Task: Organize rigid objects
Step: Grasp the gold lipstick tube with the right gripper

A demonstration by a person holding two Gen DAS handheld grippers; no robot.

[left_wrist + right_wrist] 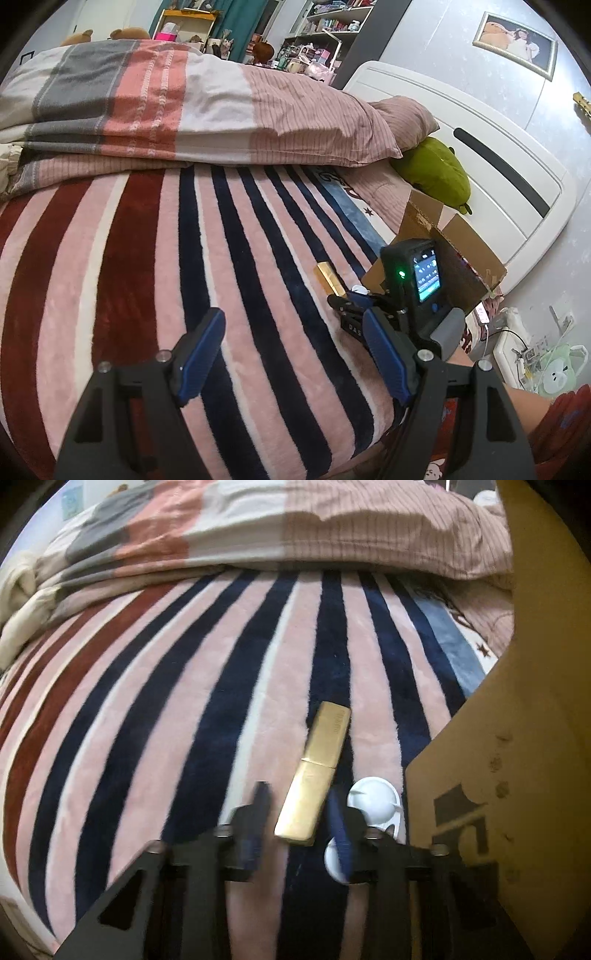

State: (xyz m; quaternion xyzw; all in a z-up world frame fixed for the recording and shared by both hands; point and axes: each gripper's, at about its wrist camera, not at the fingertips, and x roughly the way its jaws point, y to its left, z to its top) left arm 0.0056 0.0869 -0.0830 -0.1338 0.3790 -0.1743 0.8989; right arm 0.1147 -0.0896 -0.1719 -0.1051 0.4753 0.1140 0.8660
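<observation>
On blanket [184, 701], one gold case [314, 782], right hand-held gripper [297, 792] released astride it, left hand-held gripper [291, 317] released

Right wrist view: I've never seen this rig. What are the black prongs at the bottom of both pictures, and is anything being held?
Each picture comes from a camera on a hand-held two-finger gripper, looking forward along its fingers; the prongs are those fingers. A person carries one in each hand. The left gripper hangs open over a striped blanket, holding nothing. The right gripper straddles the near end of a gold case lying on the blanket; a gap shows on one side, so it looks not gripped. A white round plastic piece lies beside it, next to a cardboard box.
</observation>
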